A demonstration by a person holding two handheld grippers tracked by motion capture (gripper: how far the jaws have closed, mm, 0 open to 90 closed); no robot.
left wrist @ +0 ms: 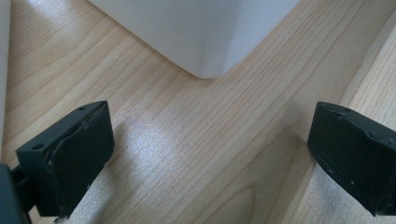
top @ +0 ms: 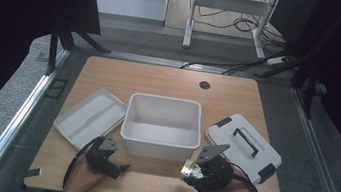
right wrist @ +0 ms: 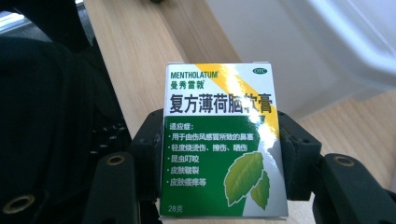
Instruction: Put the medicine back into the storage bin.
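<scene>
My right gripper (right wrist: pixel 219 154) is shut on a small green, white and yellow Mentholatum box (right wrist: pixel 222 140), held upright between its jaws. In the high view the box (top: pixel 192 170) and right gripper (top: pixel 198 173) hover just in front of the white bin (top: pixel 160 142), near its front right corner. My left gripper (top: pixel 118 168) rests low over the table by the bin's front left corner; its jaws stand wide apart with only wood between them (left wrist: pixel 205 149). The bin's corner (left wrist: pixel 205 46) lies just ahead of it. The bin looks empty.
A white lid or shallow tray (top: pixel 90 116) lies left of the bin. A white lid with a black handle and clips (top: pixel 244 145) lies to its right. The wooden table (top: pixel 170 81) has a cable hole (top: pixel 204 85) at the back. The near edge is close behind both hands.
</scene>
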